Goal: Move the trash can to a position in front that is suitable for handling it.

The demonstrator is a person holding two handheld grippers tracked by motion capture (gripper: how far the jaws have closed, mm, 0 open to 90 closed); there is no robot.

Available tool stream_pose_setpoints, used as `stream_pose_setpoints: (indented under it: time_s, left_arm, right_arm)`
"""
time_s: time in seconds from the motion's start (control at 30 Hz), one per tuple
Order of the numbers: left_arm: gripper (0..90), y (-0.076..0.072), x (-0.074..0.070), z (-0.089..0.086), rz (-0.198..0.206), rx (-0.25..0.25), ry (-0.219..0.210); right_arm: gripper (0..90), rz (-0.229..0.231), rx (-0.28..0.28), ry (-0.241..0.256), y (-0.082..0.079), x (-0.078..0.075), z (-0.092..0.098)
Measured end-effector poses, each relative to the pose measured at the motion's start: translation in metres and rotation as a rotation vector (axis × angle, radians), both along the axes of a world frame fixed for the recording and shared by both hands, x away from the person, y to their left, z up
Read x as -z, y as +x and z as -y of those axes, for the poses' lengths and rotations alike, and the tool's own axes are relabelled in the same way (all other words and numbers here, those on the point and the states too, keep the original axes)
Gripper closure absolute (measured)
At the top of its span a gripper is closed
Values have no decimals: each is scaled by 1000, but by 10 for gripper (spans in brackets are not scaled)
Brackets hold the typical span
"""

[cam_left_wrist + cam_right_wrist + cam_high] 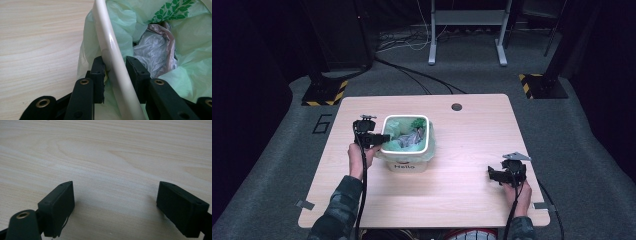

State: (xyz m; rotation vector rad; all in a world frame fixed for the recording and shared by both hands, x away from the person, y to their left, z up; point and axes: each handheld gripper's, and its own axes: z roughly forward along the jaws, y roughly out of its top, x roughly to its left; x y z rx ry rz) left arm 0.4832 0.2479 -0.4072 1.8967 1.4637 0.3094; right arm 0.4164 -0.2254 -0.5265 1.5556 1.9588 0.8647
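Bin (pixel 406 165), a small white tub with "Hello" printed on its near wall, stands left of centre on the table (pixel 462 200). A pale green bag (pixel 430 150) lines it and folds out over the white rim (pixel 384 135). From the high view the inside reads as a crumpled grey mass with a dark green patch at about 1 o'clock. The left gripper view shows more: the patch is a leaf print (pixel 172 11) on the liner, and the grey mass is crumpled plastic wrap (pixel 155 52), silvery with a pinkish edge, lying deep in the bag.

The left gripper (pixel 371 137) meets the bin at its 9 o'clock side. In its own view (pixel 115 66) the jaws straddle the rim, one outside against the overhanging bag, one inside; they sit close on either side of it, but whether they actually press the rim I cannot tell.

The right gripper (pixel 507 174) is well apart from the bin, toward 4 o'clock of it, near the table's right edge. Its own view (pixel 116 202) shows the jaws spread wide over bare wood, holding nothing.
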Motion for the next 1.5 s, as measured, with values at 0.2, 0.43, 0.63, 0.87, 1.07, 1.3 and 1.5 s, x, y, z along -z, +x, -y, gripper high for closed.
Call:
stream_pose_setpoints:
  time_s: [0.2,0.43,0.63,0.87,1.07,1.3,1.5]
  left_arm:
    - [684,-1,-1,7,-3,22,12]
    - [674,-3,-1,6,-9,32,8]
    - [666,-6,-2,6,-12,44,10]
    - [676,-6,-1,8,-6,31,-3]
    - [681,-7,0,13,-2,25,-11]
    - [686,-6,2,23,-2,31,-19]
    - [685,-5,2,33,5,39,-18]
  right_arm:
    - [139,0,0,0,0,0,0]
    - [140,0,0,0,0,0,0]
    - [140,0,1,0,0,0,0]
    - [140,0,2,-1,0,0,0]
    - [140,0,2,-2,0,0,0]
    - [140,0,2,-1,0,0,0]
    - [140,0,1,-1,0,0,0]
